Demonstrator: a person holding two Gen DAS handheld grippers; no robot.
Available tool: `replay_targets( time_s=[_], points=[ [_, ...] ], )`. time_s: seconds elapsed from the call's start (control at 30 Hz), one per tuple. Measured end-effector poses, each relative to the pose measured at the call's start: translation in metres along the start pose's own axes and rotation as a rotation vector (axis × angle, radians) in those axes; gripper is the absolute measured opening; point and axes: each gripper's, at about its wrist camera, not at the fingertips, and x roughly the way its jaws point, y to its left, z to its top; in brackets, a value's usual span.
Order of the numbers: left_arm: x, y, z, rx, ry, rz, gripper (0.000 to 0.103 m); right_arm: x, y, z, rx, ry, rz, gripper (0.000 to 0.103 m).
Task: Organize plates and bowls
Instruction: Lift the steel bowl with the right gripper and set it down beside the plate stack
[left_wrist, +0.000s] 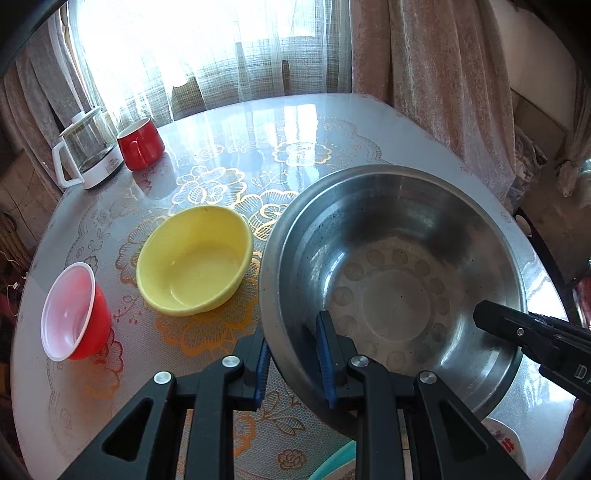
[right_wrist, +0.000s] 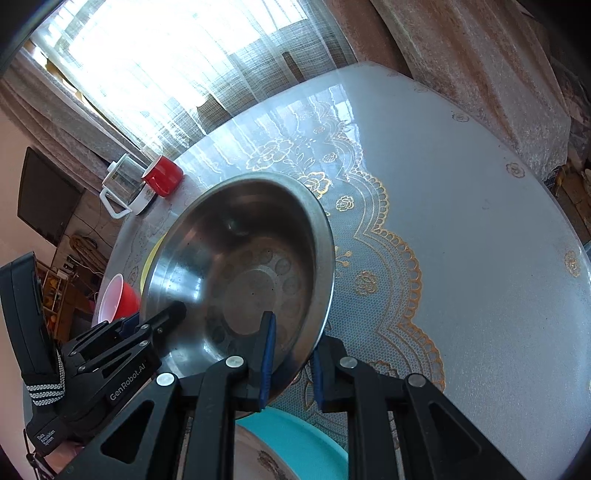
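A large steel bowl (left_wrist: 391, 280) is held over the round table, tilted in the right wrist view (right_wrist: 243, 273). My left gripper (left_wrist: 293, 354) is shut on its near-left rim, one pad inside and one outside. My right gripper (right_wrist: 291, 358) is shut on its near-right rim; its finger also shows in the left wrist view (left_wrist: 517, 328). A yellow bowl (left_wrist: 195, 258) sits left of the steel bowl. A red bowl with a white inside (left_wrist: 74, 288) lies tilted further left. A teal plate (right_wrist: 295, 443) lies under the grippers at the near edge.
A red mug (left_wrist: 140, 144) and a glass kettle with a white base (left_wrist: 86, 151) stand at the far left of the table (right_wrist: 461, 221). Curtains hang behind. The right half of the table shows only the patterned cloth.
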Motion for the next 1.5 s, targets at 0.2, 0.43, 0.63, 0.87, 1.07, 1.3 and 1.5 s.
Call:
replay_targets(
  time_s=[0.2, 0.43, 0.63, 0.87, 1.07, 1.3, 1.5],
  points=[
    [-0.035, 0.023, -0.02, -0.03, -0.079, -0.003, 0.024, -0.02, 0.026, -0.017, -0.019, -0.043, 0.03, 0.017],
    [-0.076, 0.052, -0.048, -0.078, -0.142, -0.007, 0.024, -0.038, 0.062, -0.038, -0.065, -0.083, 0.046, 0.017],
    [-0.108, 0.083, -0.084, -0.138, -0.179, -0.012, 0.024, -0.05, 0.093, -0.065, -0.086, -0.092, 0.086, 0.017],
    [-0.131, 0.117, -0.127, -0.194, -0.197, 0.004, 0.024, -0.048, 0.126, -0.095, -0.126, -0.075, 0.122, 0.017],
    [-0.142, 0.144, -0.159, -0.233, -0.192, 0.032, 0.024, -0.03, 0.148, -0.116, -0.135, -0.024, 0.158, 0.017],
    [-0.137, 0.171, -0.194, -0.276, -0.154, 0.051, 0.024, -0.005, 0.172, -0.14, -0.152, 0.037, 0.165, 0.017],
    [-0.123, 0.185, -0.219, -0.309, -0.098, 0.06, 0.024, 0.017, 0.186, -0.159, -0.189, 0.094, 0.135, 0.018]
  ],
)
